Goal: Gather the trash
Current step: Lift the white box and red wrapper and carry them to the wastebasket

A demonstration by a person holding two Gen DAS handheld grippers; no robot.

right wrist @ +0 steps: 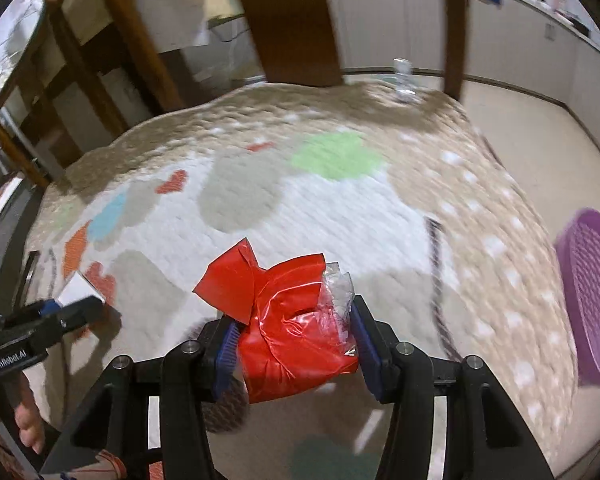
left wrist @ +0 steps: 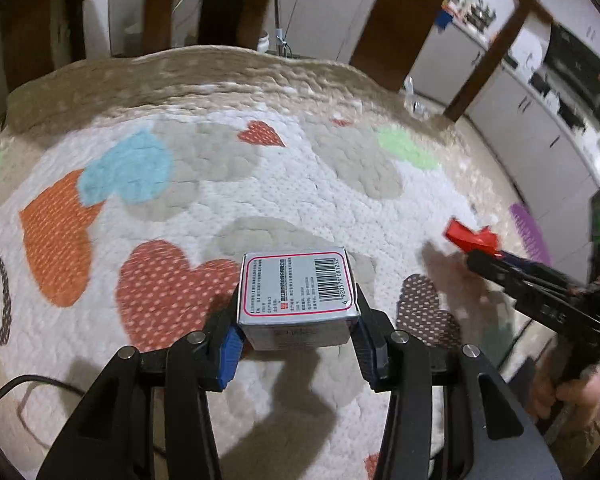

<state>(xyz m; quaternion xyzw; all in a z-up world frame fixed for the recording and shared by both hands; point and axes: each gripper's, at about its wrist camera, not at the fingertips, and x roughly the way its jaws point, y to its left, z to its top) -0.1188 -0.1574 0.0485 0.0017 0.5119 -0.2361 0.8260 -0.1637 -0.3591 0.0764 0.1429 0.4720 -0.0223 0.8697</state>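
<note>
My left gripper [left wrist: 298, 320] is shut on a small white box [left wrist: 298, 294] with a red border and a barcode, held above the heart-patterned rug [left wrist: 260, 184]. My right gripper [right wrist: 294, 336] is shut on a crumpled red plastic wrapper [right wrist: 288, 320] with a clear plastic scrap at its right side. The right gripper shows at the right of the left wrist view [left wrist: 480, 248], the wrapper's red tip [left wrist: 470, 236] sticking out. The left gripper shows at the lower left of the right wrist view [right wrist: 76, 308]. A purple basket [right wrist: 592, 300] stands on the floor at the right.
Dark wooden chair and table legs [right wrist: 292, 20] stand at the rug's far edge. A small clear plastic bottle [right wrist: 404, 80] stands near the far right corner of the rug. White cabinets [left wrist: 520, 112] line the wall. A black cable [left wrist: 28, 384] lies at the lower left.
</note>
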